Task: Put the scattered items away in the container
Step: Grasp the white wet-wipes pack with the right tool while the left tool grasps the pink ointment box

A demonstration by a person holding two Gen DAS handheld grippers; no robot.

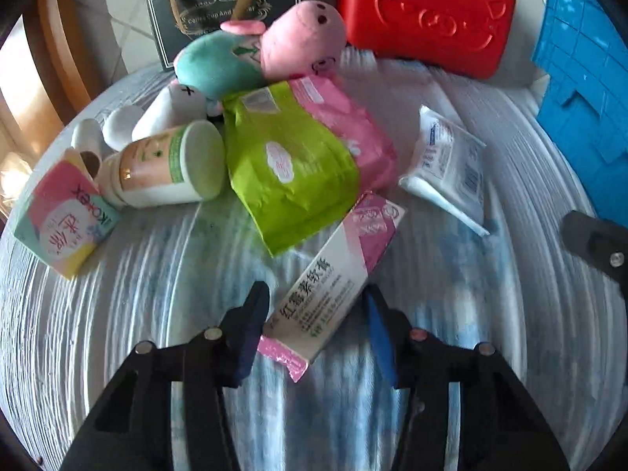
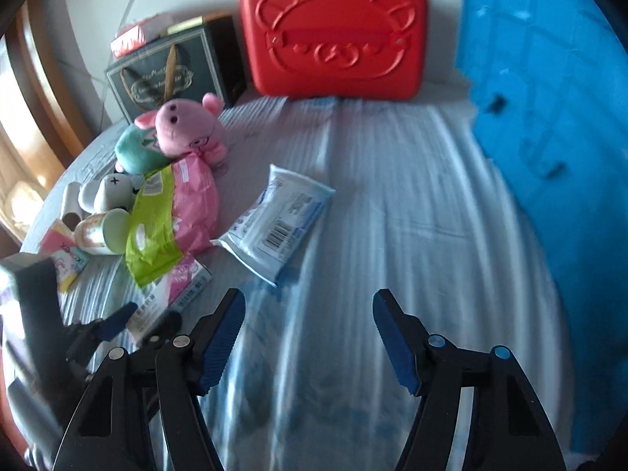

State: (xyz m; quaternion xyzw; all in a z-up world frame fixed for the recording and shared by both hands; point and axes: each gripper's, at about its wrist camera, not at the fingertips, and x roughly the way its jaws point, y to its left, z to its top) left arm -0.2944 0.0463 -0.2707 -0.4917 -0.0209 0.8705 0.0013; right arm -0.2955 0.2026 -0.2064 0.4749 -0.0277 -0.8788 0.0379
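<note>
With its fingers apart around the medicine box [image 1: 337, 274], which lies on the striped cloth under the green pouch [image 1: 290, 168], the left gripper [image 1: 314, 329] risks dragging that pouch along, while the right gripper [image 2: 310, 337] hangs open and empty.

The right gripper [image 2: 308, 333] hangs over the striped sheet [image 2: 392, 196], its blue pads [image 2: 221, 337] spread wide with nothing between them. Near the sheet's middle lies a white wipes pack [image 2: 274, 221]. Toward the left edge a heap gathers: pig plush [image 2: 184, 129], green-pink pouch [image 2: 168, 219], jar [image 2: 104, 231], medicine box [image 2: 172, 294]. The left gripper [image 2: 135, 320] straddles that box. A red case [image 2: 333, 43] stands at the far edge, a blue bin [image 2: 549, 137] along the right.
</note>
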